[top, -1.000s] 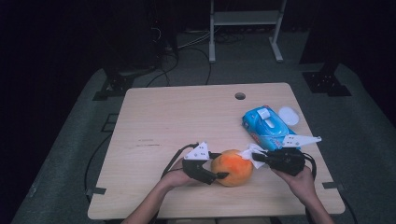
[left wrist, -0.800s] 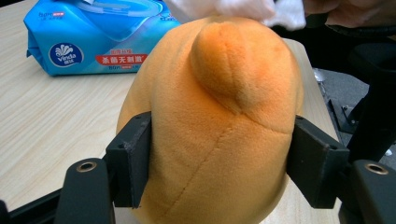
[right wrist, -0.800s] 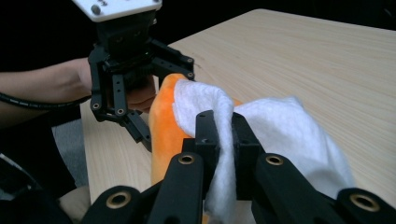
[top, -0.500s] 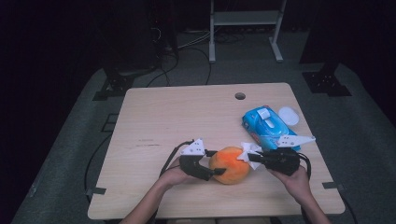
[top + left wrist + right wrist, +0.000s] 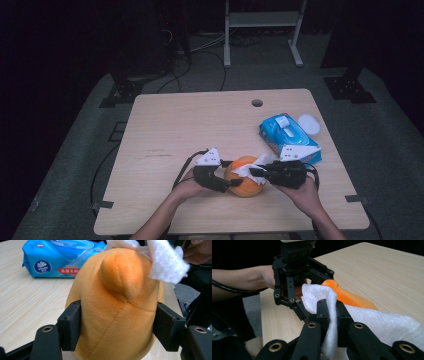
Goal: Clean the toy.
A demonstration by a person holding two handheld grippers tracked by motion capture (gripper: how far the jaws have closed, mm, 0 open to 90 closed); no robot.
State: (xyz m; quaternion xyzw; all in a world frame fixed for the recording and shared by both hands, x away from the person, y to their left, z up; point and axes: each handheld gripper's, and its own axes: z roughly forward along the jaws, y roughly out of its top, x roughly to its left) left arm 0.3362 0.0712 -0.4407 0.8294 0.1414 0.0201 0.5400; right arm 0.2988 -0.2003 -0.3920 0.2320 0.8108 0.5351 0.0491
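Left tool (image 5: 231, 183) clamps the orange plush toy (image 5: 117, 307) at the surface's (image 5: 200, 125) near edge, its jaws having just tightened slightly. Right tool (image 5: 332, 315), shut on a white wipe (image 5: 372, 320), rubs the toy's top. Wiping underway; most of the toy seems not yet covered.

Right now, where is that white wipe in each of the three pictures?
High view: the white wipe lies over the orange plush toy, low and middle, pinched by the right tongs.
Left gripper view: the wipe is top right, draped on the toy.
Right gripper view: the wipe hangs between the tongs' jaws, centre.
Shared landmark: the orange toy.
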